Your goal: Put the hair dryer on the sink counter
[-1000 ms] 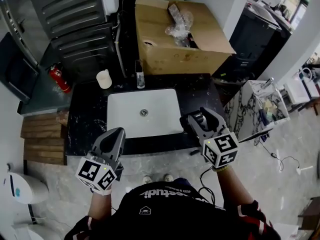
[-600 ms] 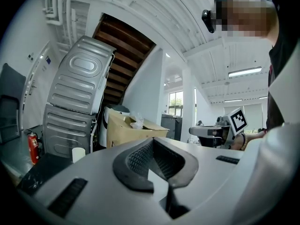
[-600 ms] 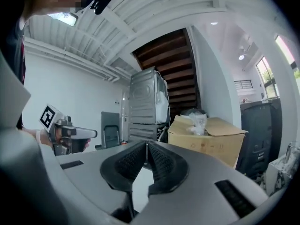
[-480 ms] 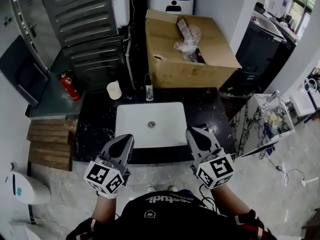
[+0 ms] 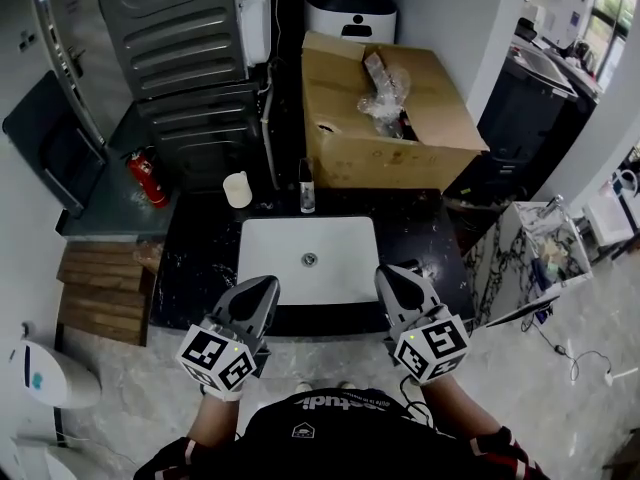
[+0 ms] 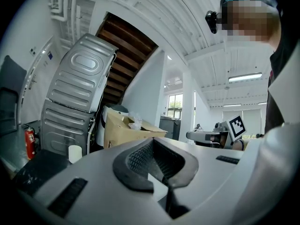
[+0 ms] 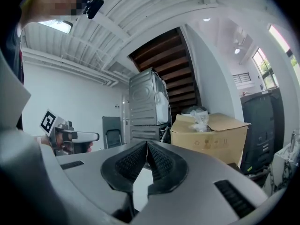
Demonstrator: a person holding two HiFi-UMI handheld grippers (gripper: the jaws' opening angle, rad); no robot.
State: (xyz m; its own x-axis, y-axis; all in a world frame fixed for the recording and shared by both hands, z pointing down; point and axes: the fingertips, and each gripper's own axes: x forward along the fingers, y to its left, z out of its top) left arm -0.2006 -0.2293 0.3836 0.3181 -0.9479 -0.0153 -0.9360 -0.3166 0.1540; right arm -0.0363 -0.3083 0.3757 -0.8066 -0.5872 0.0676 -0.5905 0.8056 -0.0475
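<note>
The black sink counter (image 5: pixel 200 258) holds a white basin (image 5: pixel 308 258). On the counter to the right of the basin, just past my right gripper's tip, lies a dark shape (image 5: pixel 413 265). It is black on black and I cannot make out whether it is the hair dryer. My right gripper (image 5: pixel 386 272) hovers over the counter's front edge, shut and empty (image 7: pixel 146 143). My left gripper (image 5: pixel 269 285) is level with it at the basin's front left, also shut with nothing in it (image 6: pixel 152 140).
A white cup (image 5: pixel 237 189) and a small bottle (image 5: pixel 307 199) stand behind the basin. An open cardboard box (image 5: pixel 390 118) sits at the back right, stacked grey machines (image 5: pixel 185 28) at the back left, a red fire extinguisher (image 5: pixel 146 178) beside them. A marble-topped stand (image 5: pixel 520 248) is to the right.
The right gripper's jaws, open around a dark thing on the counter a second ago, have shut empty and drawn back to the front edge. The left gripper has moved slightly forward.
</note>
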